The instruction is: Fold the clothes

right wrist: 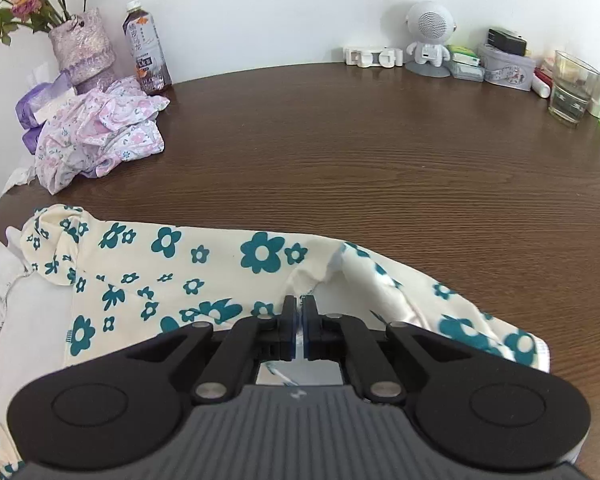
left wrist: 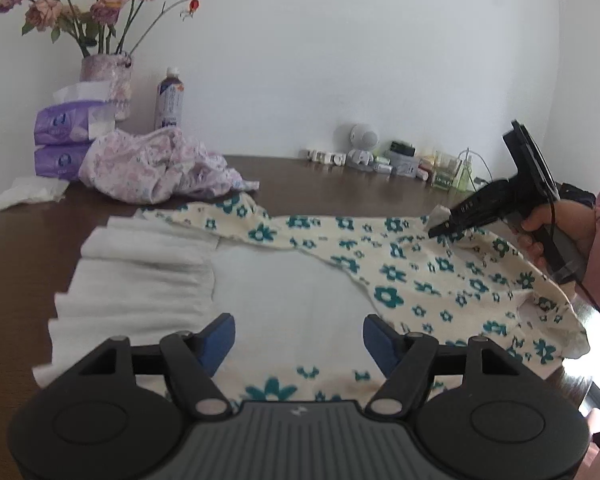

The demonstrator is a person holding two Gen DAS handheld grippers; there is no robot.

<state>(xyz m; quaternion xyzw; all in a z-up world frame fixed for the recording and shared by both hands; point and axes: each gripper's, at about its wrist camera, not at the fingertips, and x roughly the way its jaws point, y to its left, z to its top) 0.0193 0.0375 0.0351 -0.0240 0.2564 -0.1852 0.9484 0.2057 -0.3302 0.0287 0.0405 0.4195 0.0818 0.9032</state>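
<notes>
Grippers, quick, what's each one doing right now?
Left gripper: open, holding nothing, above the floral garment.
Right gripper: closed on the floral garment's fabric.

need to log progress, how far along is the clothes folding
Early on. Done: the floral garment lies spread on the table, white inside showing. In hand: the right hand-held gripper is shut on its edge, so a fold looks under way; the left hand-held gripper hovers open over the white part. Left: finishing this piece, then the pink garment, crumpled by the vase.
</notes>
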